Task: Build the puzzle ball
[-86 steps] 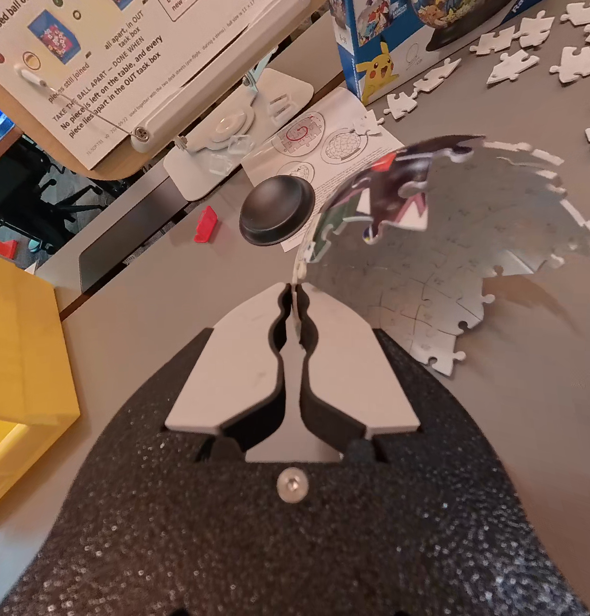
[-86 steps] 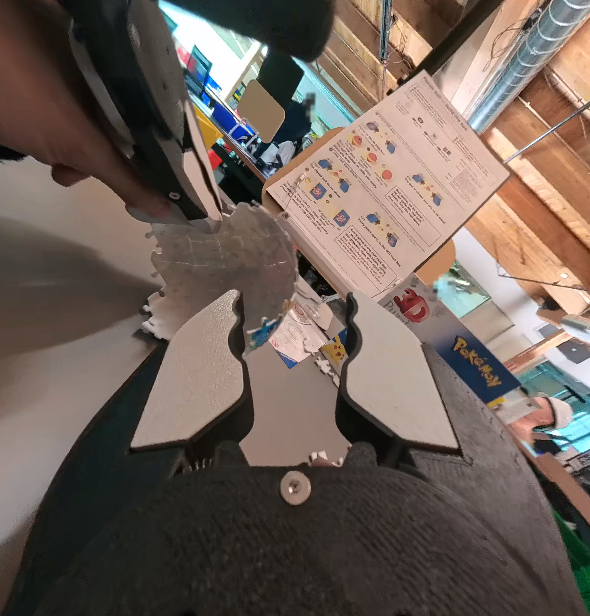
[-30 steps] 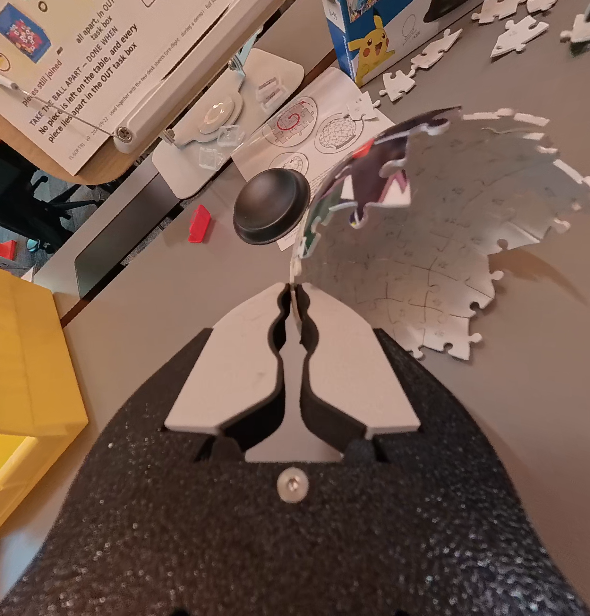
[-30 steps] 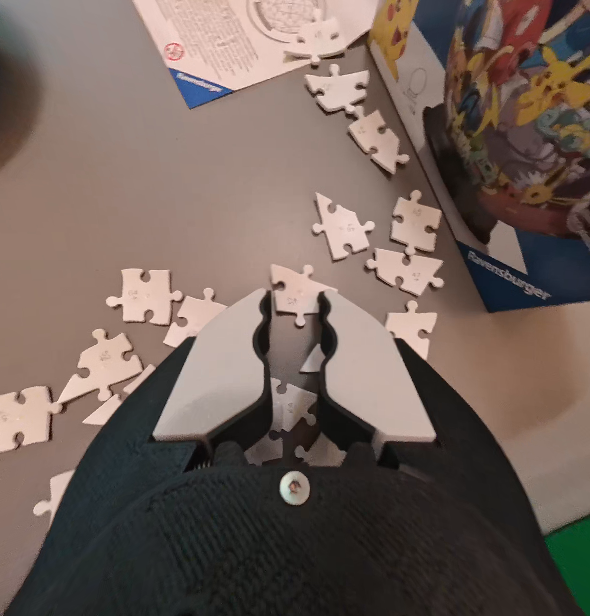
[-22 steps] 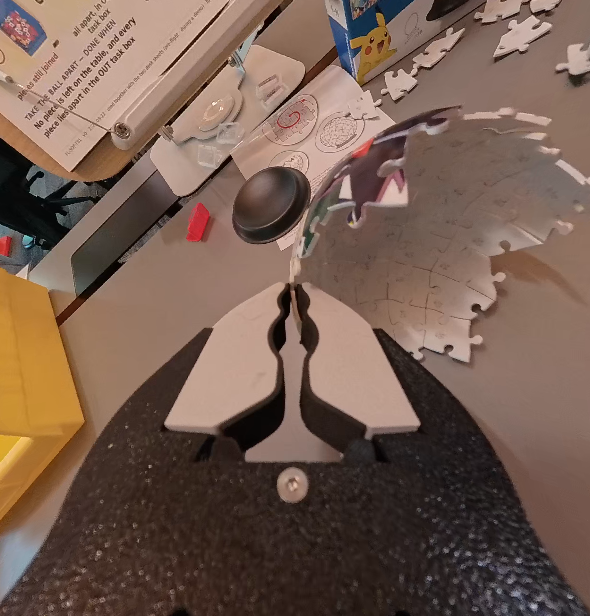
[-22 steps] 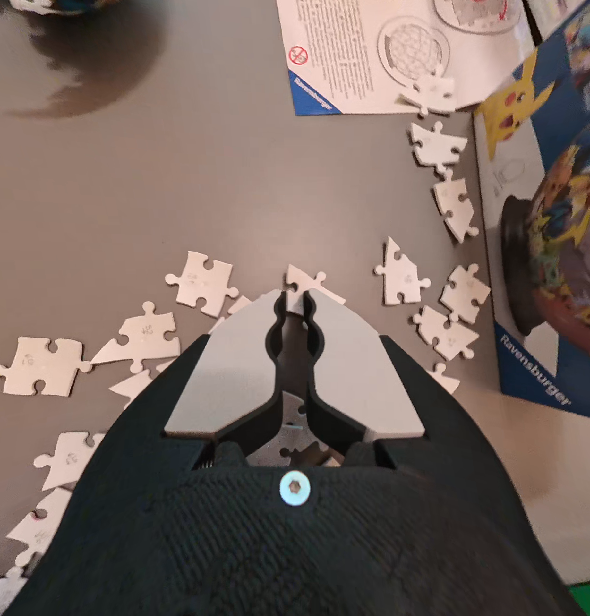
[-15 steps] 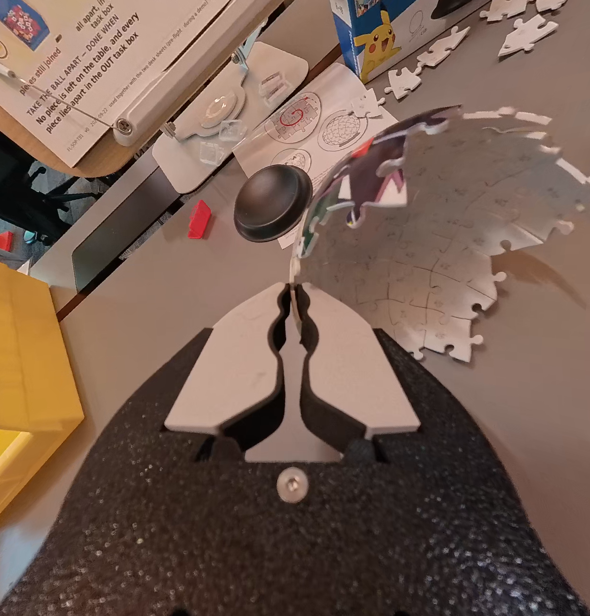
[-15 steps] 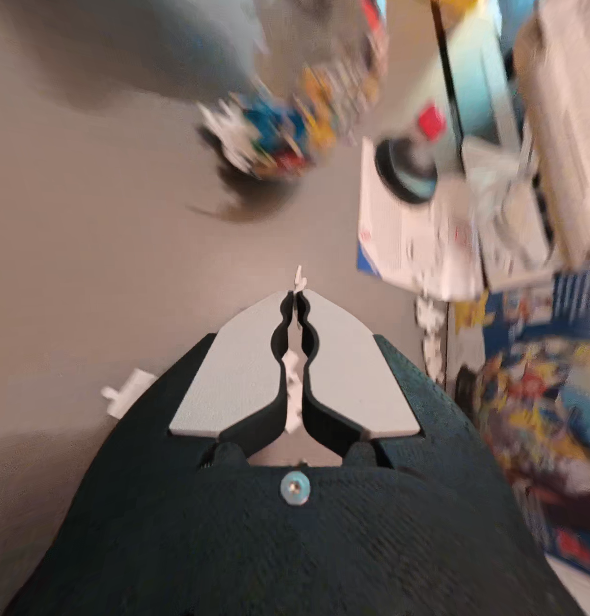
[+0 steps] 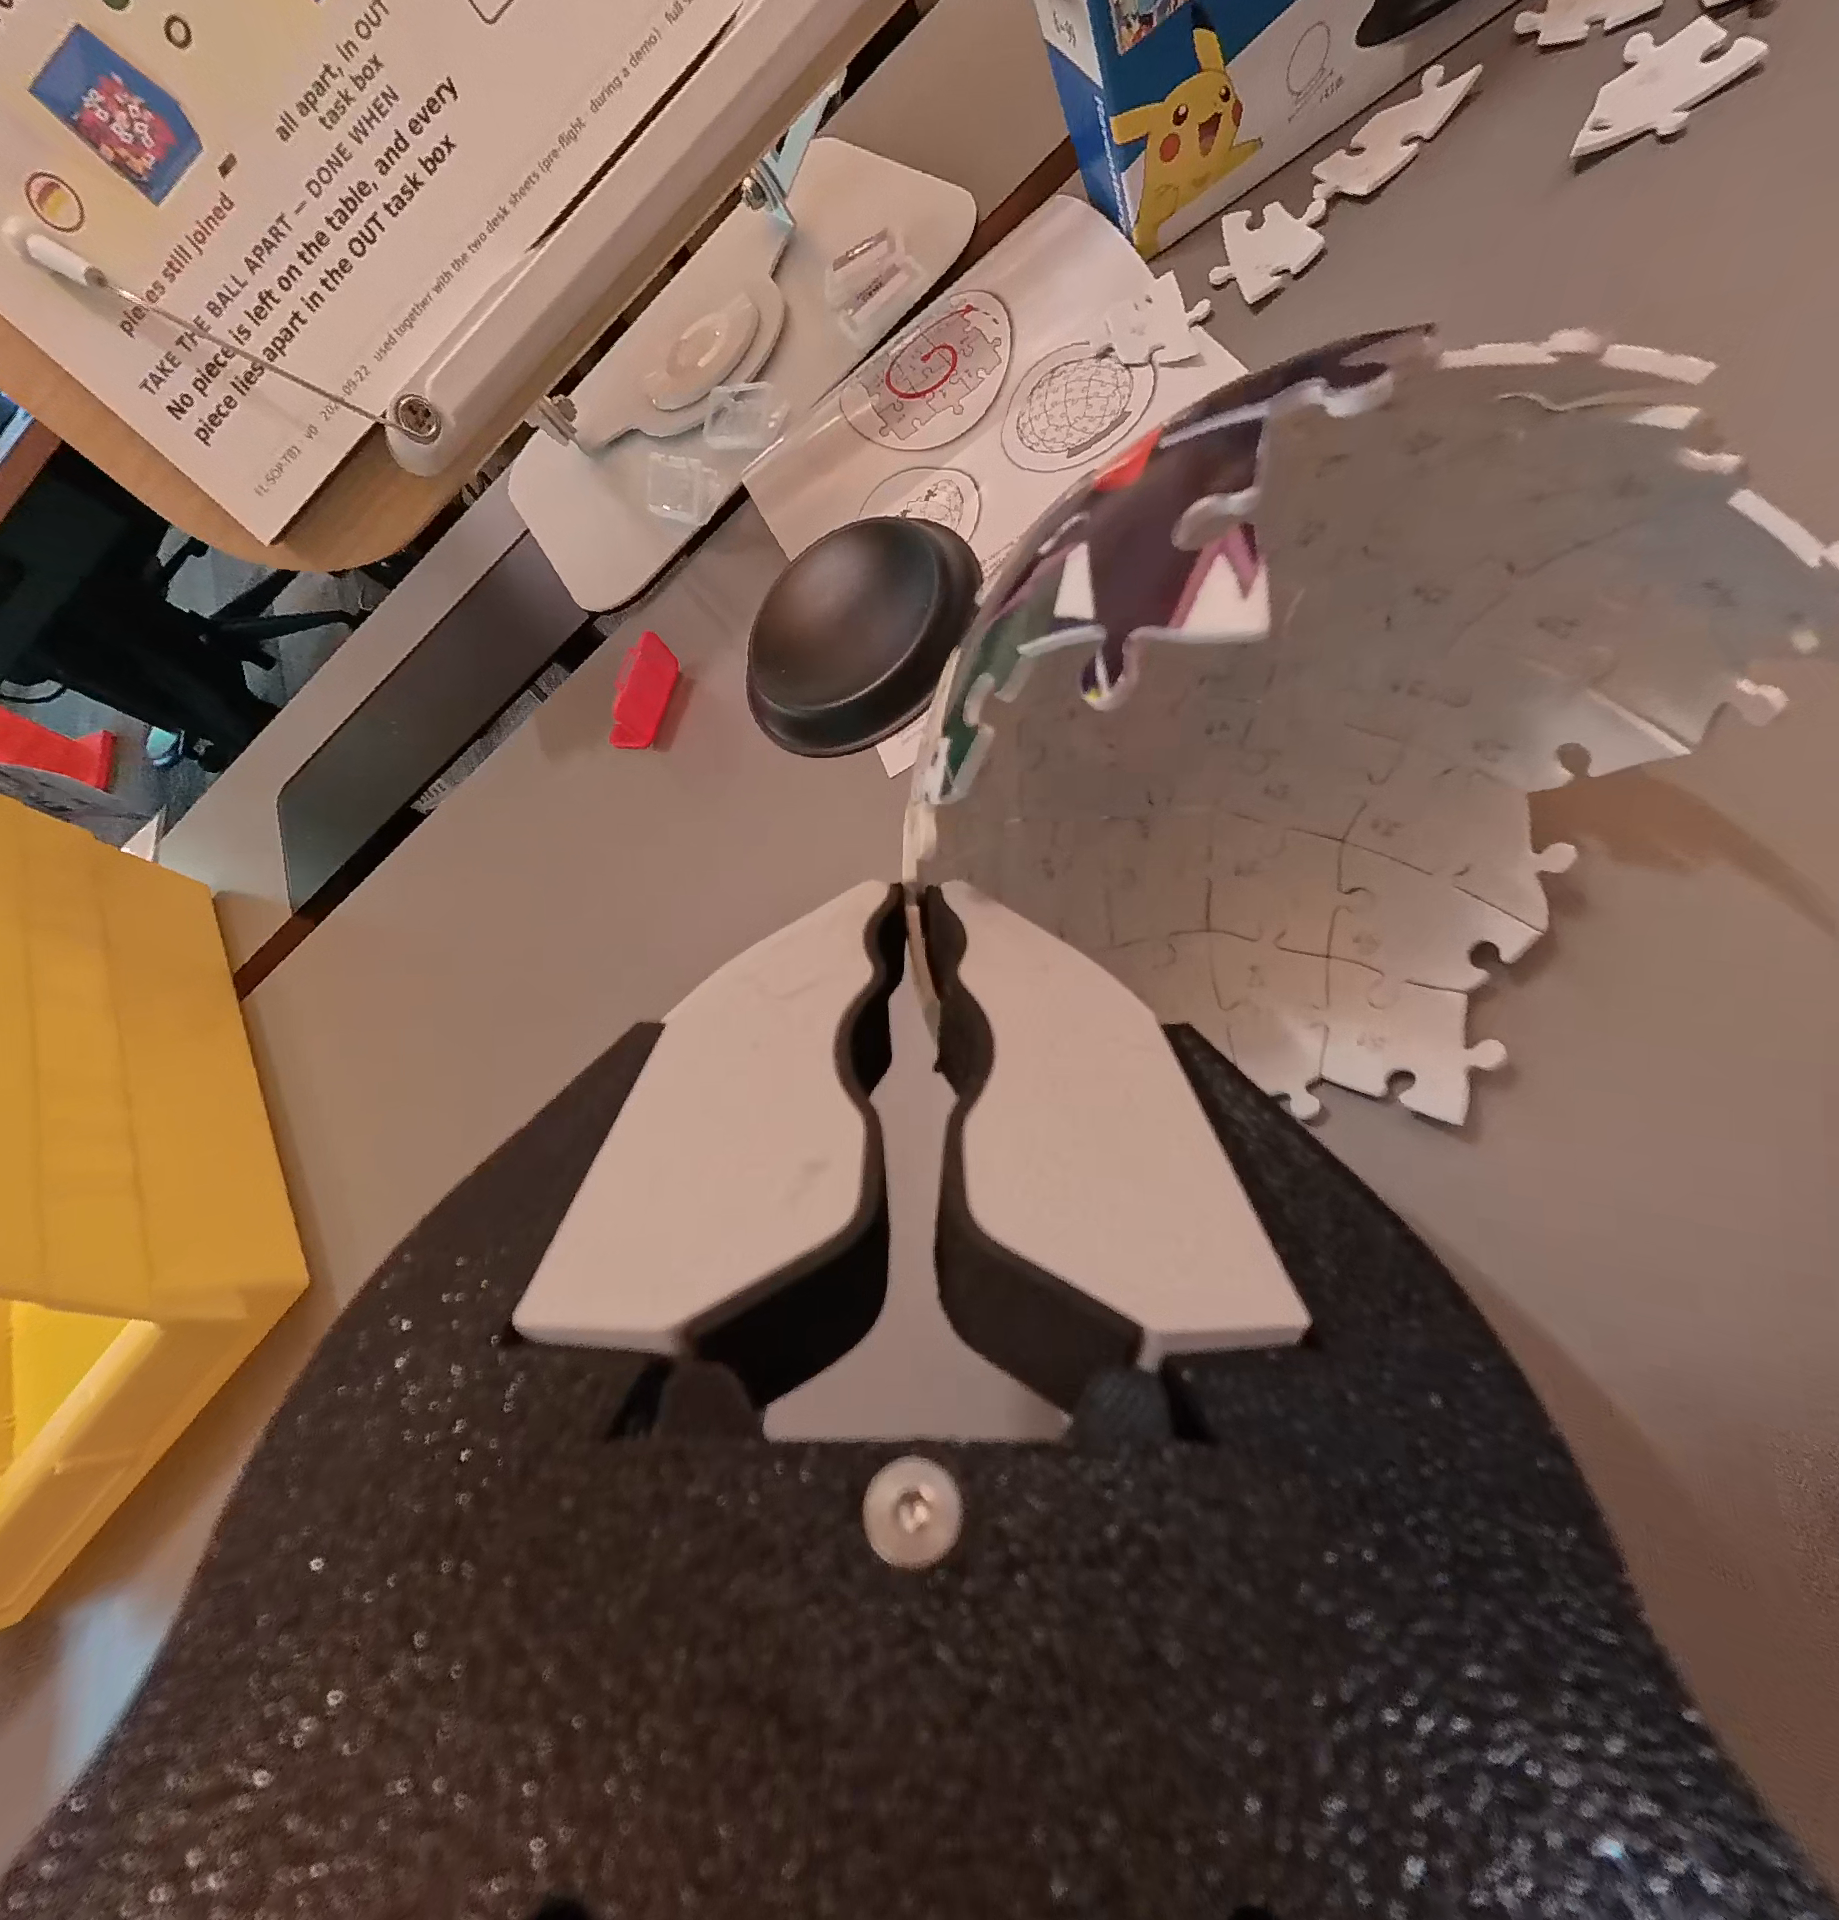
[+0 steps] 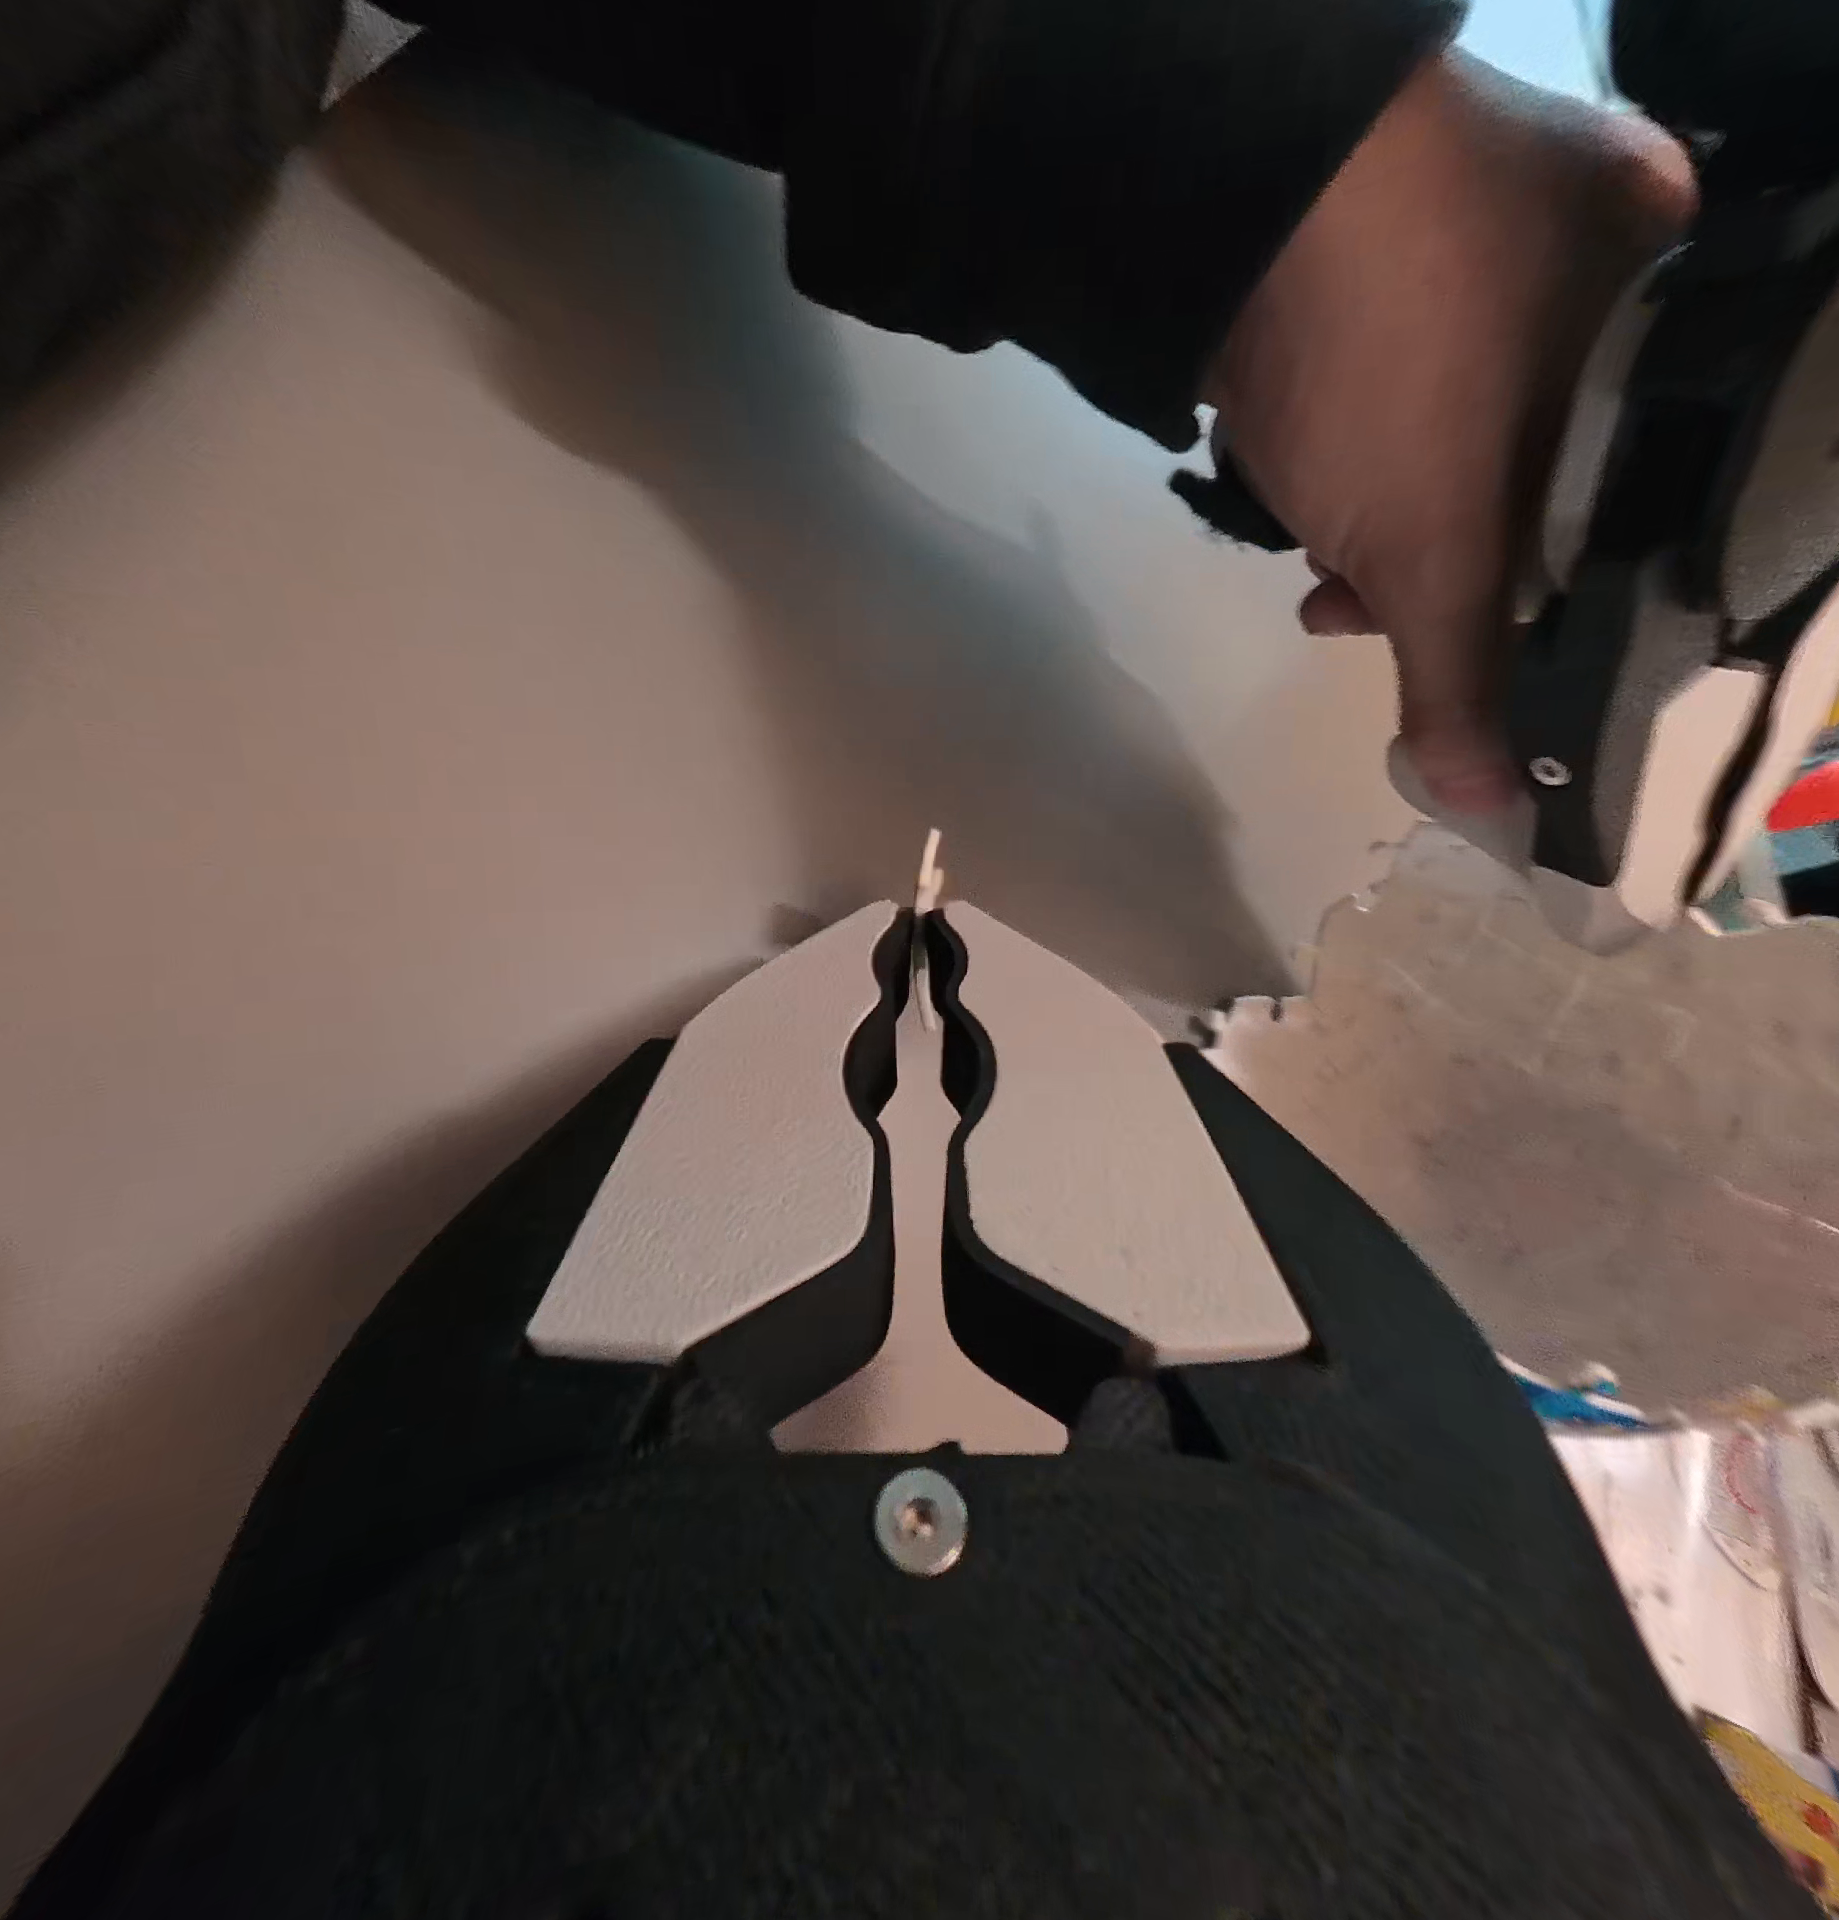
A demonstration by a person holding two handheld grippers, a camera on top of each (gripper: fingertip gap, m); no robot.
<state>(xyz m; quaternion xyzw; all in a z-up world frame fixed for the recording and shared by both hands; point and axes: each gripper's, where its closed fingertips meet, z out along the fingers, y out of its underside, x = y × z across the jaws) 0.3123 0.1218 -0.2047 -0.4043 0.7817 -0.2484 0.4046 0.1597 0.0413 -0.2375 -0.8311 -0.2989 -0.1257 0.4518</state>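
The left wrist view is looking forward and down along the left gripper (image 9: 920,902), close over the grey table (image 9: 1621,1247). The right wrist view is facing along the right gripper (image 10: 923,906), low and blurred. Both are sharing the half-built puzzle ball (image 9: 1362,748) (image 10: 1580,1122).
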